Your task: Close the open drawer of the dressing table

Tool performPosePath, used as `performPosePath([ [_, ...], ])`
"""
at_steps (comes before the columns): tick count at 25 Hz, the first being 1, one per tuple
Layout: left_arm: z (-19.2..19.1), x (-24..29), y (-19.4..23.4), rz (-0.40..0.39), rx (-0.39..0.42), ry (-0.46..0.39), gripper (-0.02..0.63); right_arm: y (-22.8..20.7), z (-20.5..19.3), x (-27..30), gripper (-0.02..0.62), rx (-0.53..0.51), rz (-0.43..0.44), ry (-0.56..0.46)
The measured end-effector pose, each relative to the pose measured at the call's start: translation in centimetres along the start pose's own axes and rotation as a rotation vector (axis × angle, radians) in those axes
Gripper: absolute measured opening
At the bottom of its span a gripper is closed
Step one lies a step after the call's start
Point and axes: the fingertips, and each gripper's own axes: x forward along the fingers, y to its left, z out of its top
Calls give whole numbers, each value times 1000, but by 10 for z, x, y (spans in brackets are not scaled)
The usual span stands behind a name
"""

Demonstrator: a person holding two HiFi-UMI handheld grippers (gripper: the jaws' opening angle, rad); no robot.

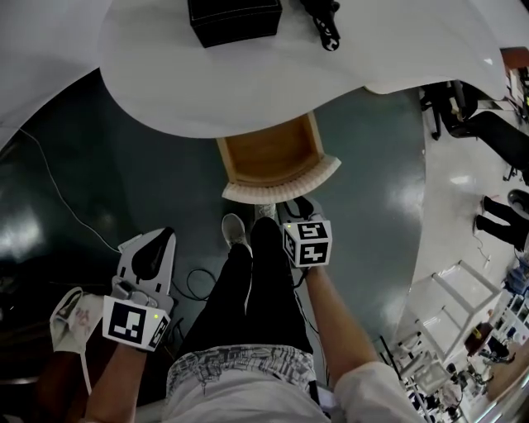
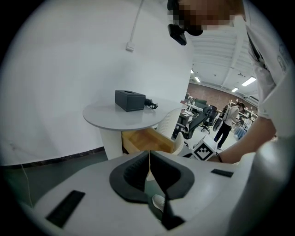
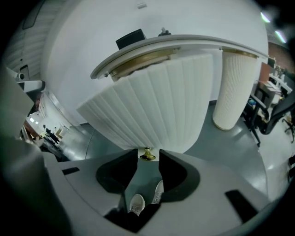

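Right hand-held gripper (image 3: 148,152): jaws narrowly apart, brass knob (image 3: 147,157) of open drawer (image 1: 269,153) between tips. Left hand-held gripper (image 2: 150,156): closed, empty.

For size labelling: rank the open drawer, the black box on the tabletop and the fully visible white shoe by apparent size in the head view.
1. open drawer
2. black box, though the frame's top edge cuts part of it off
3. white shoe, clearly the smallest
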Motion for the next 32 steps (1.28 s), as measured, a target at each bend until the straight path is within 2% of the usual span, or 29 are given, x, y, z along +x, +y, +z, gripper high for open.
performPosePath([
  [5, -8, 3, 2, 1, -13, 17, 23, 1, -4, 11, 156, -9, 11, 22],
  [8, -9, 4, 4, 2, -19, 22, 23, 2, -4, 13, 118, -33, 7, 27],
  [16, -8, 3, 18, 29, -43, 17, 23, 0, 7, 18, 117, -61, 6, 21],
  [32, 3, 1, 44, 102, -90, 8, 23, 0, 88, 68, 117, -81, 18, -23],
])
